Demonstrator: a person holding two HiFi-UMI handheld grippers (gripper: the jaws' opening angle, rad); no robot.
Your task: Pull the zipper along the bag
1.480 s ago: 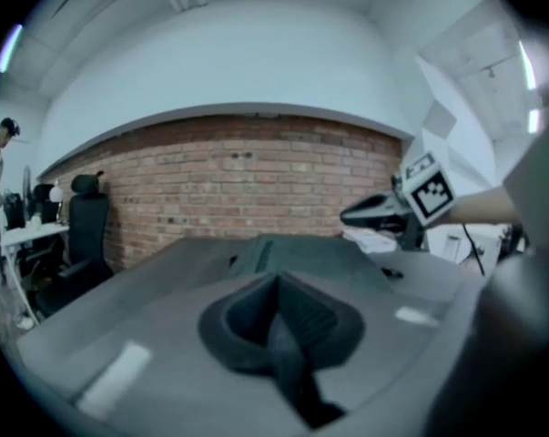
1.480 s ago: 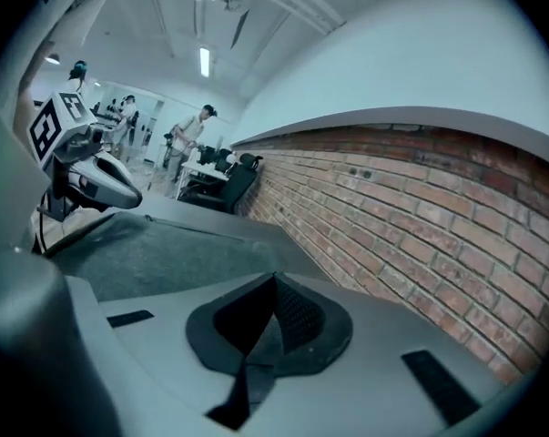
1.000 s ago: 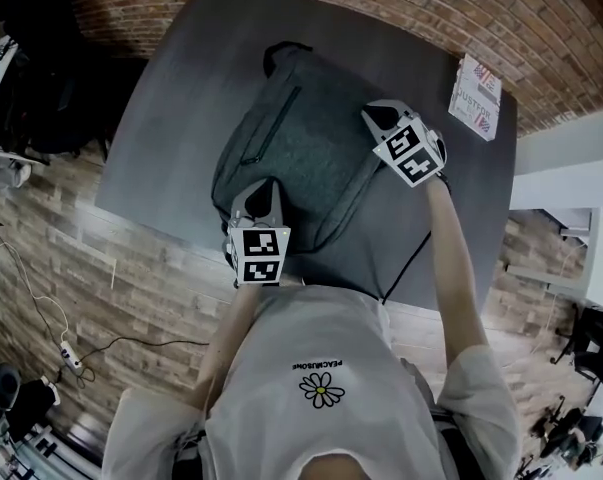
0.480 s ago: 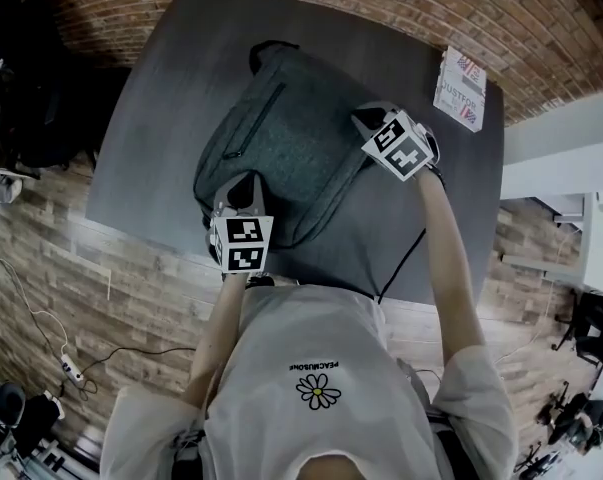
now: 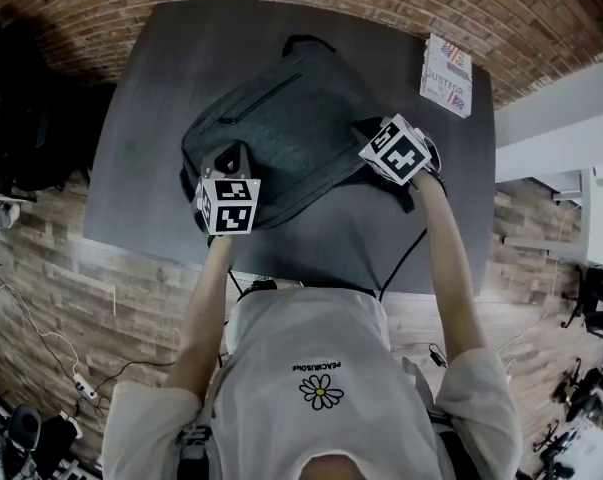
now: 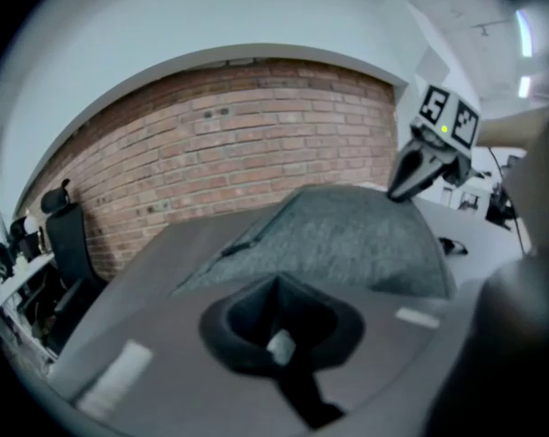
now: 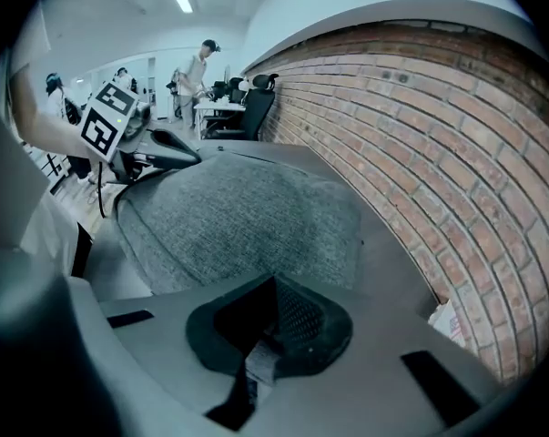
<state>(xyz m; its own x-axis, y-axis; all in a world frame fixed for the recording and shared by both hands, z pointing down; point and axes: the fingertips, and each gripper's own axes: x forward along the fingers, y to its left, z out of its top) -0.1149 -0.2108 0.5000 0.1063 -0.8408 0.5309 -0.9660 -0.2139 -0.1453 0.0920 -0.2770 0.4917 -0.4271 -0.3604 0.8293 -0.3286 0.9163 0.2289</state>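
Note:
A grey backpack [image 5: 281, 133] lies on the dark table [image 5: 176, 53], its top handle [image 5: 306, 43] pointing away from me. My left gripper [image 5: 233, 158] is shut at the bag's near left corner. My right gripper [image 5: 369, 128] is shut at the bag's right side. In the left gripper view the jaws [image 6: 276, 321] are closed with a small pale tab between them and the bag [image 6: 347, 235] bulges just beyond. The right gripper view shows the same: closed jaws [image 7: 272, 330], a grey tab, and bag fabric [image 7: 238, 212] ahead. I cannot make out the zipper slider itself.
A boxed booklet [image 5: 447, 63] lies at the table's far right corner. A black cable [image 5: 406, 258] hangs off the near edge by my right arm. A brick wall [image 7: 411, 144] runs behind the table. An office chair [image 6: 60, 235] stands off to the left.
The backpack has swung clockwise on the table, and its handle is closer to the booklet. Both grippers moved with it: the left up and leftward, the right slightly toward me.

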